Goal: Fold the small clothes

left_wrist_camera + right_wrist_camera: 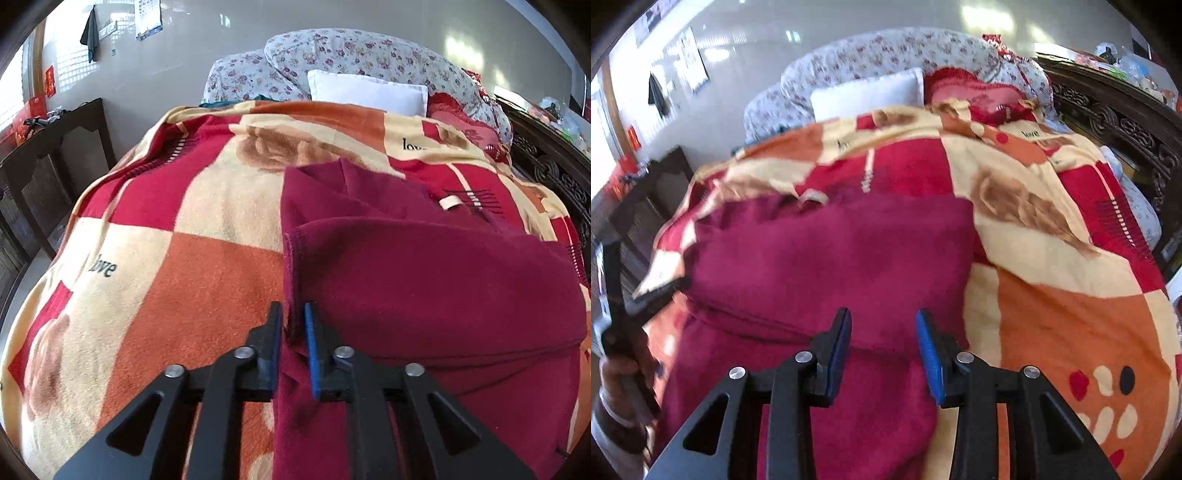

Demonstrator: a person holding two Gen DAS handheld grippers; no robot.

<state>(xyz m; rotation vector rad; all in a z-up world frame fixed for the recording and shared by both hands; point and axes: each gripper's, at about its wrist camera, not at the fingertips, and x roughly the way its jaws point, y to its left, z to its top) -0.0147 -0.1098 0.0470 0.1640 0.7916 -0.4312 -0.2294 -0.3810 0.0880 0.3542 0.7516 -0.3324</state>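
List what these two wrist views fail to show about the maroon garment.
- Left wrist: maroon garment near edge, hidden behind left gripper.
- Right wrist: its near hem runs under right gripper, off the frame's bottom.
- Right wrist: neckline blurred.
- Garment type: unclear, folded over.

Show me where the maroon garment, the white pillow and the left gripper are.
maroon garment (424, 280): left wrist view, middle of its folded-over upper layer.
white pillow (365, 92): left wrist view, centre of its front face.
left gripper (293, 314): left wrist view, midway between its fingertips, over the garment's stitched edge.
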